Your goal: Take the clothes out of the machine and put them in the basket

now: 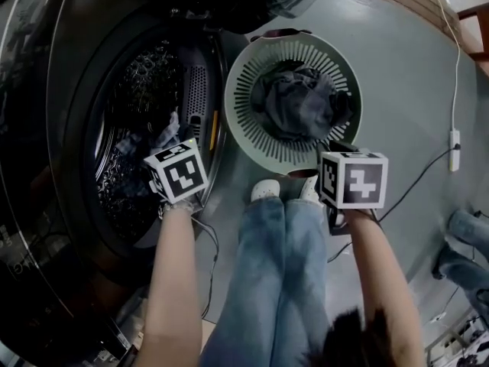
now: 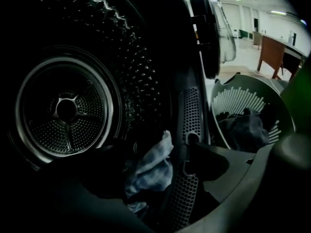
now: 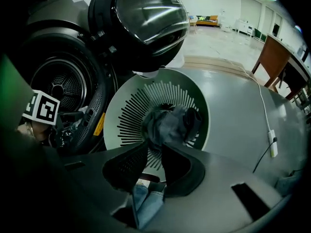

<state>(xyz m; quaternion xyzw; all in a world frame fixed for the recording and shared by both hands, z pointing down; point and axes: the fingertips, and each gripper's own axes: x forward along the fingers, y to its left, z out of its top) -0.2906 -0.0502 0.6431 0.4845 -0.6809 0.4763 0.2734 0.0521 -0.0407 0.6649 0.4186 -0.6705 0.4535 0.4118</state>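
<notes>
The machine's drum point(image 1: 130, 182) stands open at the left. A light blue checked cloth point(image 1: 170, 132) lies at the drum's front lip, over darker laundry. My left gripper point(image 1: 174, 167) hangs at the drum's mouth. In the left gripper view it point(image 2: 155, 178) is open and empty, with that cloth point(image 2: 150, 166) just ahead. The round pale basket point(image 1: 237, 90) sits on the floor beside the machine and holds dark grey clothes point(image 1: 298, 102). My right gripper point(image 1: 336, 150) is over the basket's near right rim. Its jaws point(image 3: 154, 144) are pinched on the edge of the dark clothes point(image 3: 170, 123).
The machine's round glass door point(image 3: 141, 23) is swung open above the basket point(image 3: 116, 115). The person's jeans legs point(image 1: 283, 266) and white shoes point(image 1: 266, 189) stand right at the basket's near side. A cable with a white plug point(image 1: 454, 147) runs over the grey floor at the right.
</notes>
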